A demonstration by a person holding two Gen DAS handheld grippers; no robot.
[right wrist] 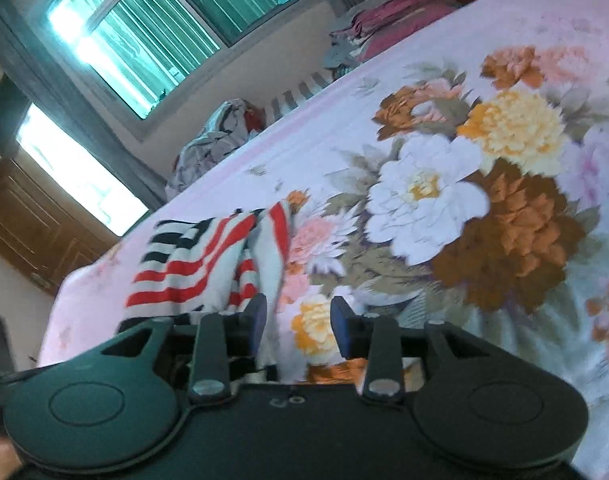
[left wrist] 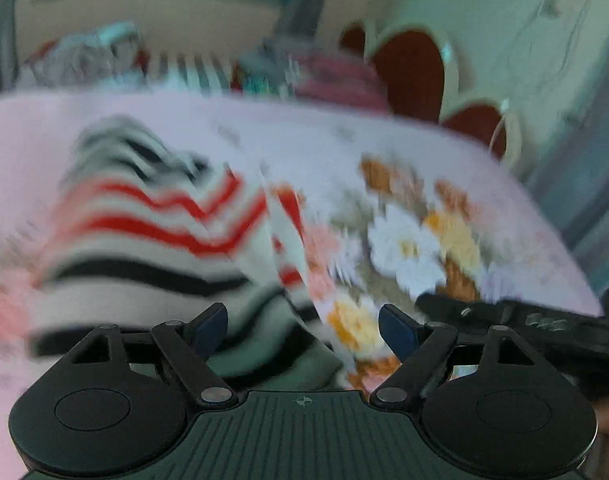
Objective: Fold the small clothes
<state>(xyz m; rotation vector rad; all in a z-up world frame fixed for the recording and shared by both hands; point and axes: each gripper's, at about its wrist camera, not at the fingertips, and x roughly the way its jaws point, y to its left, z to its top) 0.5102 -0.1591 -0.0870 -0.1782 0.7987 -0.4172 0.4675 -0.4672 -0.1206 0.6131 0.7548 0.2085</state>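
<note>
Striped garment [right wrist: 208, 264] lies loosely bunched at near left of the floral bed [right wrist: 524, 24], folding unfinished; left claw [left wrist: 303, 322] wide and empty, right claw [right wrist: 298, 320] partly open, gripping nothing.

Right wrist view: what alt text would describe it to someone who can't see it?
A striped garment, red, black and white, lies crumpled on a pink floral bedspread, just beyond the open right gripper, which holds nothing. A bright window and more clothes are behind.
</note>
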